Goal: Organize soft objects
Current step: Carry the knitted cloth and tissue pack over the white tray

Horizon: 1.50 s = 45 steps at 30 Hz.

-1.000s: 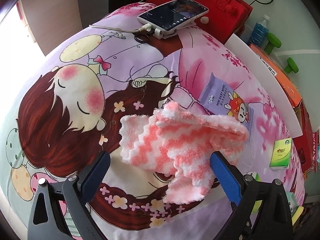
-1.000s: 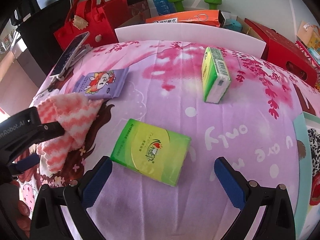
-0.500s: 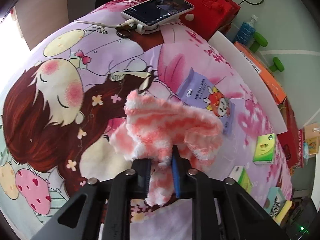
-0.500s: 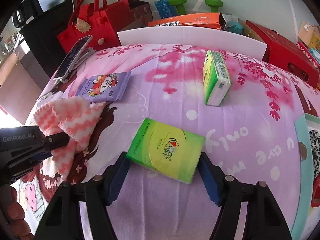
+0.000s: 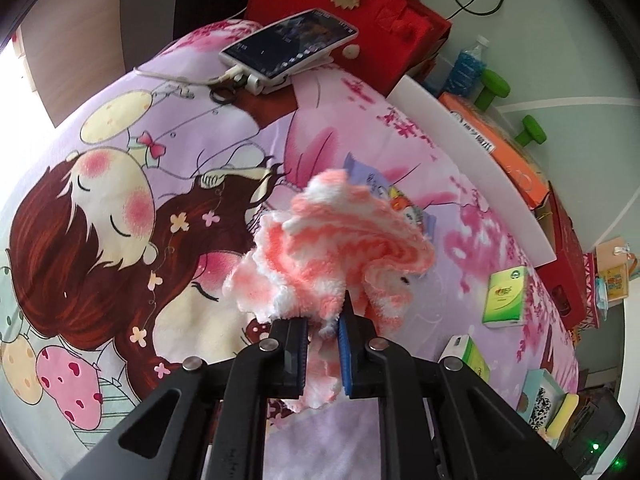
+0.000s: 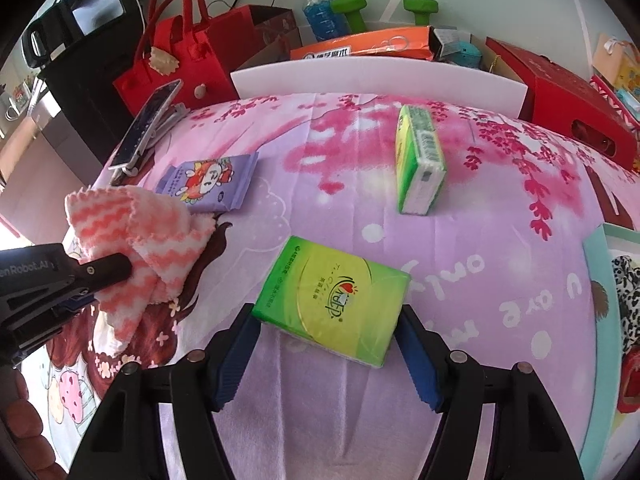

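Observation:
A fluffy pink and white cloth (image 5: 332, 248) hangs bunched above the cartoon-print sheet (image 5: 120, 208). My left gripper (image 5: 322, 324) is pinching its lower fold, jaws still closing, both pads pressed into the fabric. The right wrist view shows the same cloth (image 6: 148, 240) lifted at the left, held by the left gripper (image 6: 108, 284). My right gripper (image 6: 328, 320) is shut on a flat green tissue pack (image 6: 332, 292), one blue pad on each short side; the pack still lies on the sheet (image 6: 500, 264).
A second green tissue pack (image 6: 420, 168) stands on its edge farther back. A purple baby wipes pack (image 6: 208, 184) lies beside the cloth. A phone (image 6: 146, 128) on a stand, a red bag (image 6: 176, 64) and a white board (image 6: 376, 80) line the back. A teal box (image 6: 598, 320) sits at the right.
Both grippers have gone from wide open to clamped: the left on the cloth, now bunched and lifted off the sheet, the right on the flat green tissue pack.

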Tool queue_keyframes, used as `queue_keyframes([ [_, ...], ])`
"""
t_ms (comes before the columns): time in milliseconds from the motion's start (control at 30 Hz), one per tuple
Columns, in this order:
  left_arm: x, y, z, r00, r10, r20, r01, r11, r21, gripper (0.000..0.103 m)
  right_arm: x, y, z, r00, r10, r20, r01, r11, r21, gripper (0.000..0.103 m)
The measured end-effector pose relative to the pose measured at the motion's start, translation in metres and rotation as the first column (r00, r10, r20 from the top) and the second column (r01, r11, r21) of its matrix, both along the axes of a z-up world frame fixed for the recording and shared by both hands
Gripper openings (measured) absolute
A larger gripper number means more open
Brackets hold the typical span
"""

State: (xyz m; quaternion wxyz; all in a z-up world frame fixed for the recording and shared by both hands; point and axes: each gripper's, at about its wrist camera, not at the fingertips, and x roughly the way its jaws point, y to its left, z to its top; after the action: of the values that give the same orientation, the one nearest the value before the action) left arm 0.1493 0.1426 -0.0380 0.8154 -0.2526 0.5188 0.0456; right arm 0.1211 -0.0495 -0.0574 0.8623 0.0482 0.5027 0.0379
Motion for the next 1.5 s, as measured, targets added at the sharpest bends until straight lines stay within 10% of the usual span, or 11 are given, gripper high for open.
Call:
queue_keyframes([
  [1033, -0.029, -0.038, 0.1, 0.962, -0.085, 0.258, 0.074, 0.996, 0.05, 0.013, -0.021, -0.064, 0.064, 0.989, -0.119, 0.091, 0.115, 0.993, 0.039, 0.072],
  [1500, -0.036, -0.146, 0.104, 0.892, -0.358, 0.276, 0.357, 0.932, 0.057, 0.013, -0.044, -0.164, 0.088, 0.933, -0.342, 0.116, 0.339, 0.94, 0.042, 0.072],
])
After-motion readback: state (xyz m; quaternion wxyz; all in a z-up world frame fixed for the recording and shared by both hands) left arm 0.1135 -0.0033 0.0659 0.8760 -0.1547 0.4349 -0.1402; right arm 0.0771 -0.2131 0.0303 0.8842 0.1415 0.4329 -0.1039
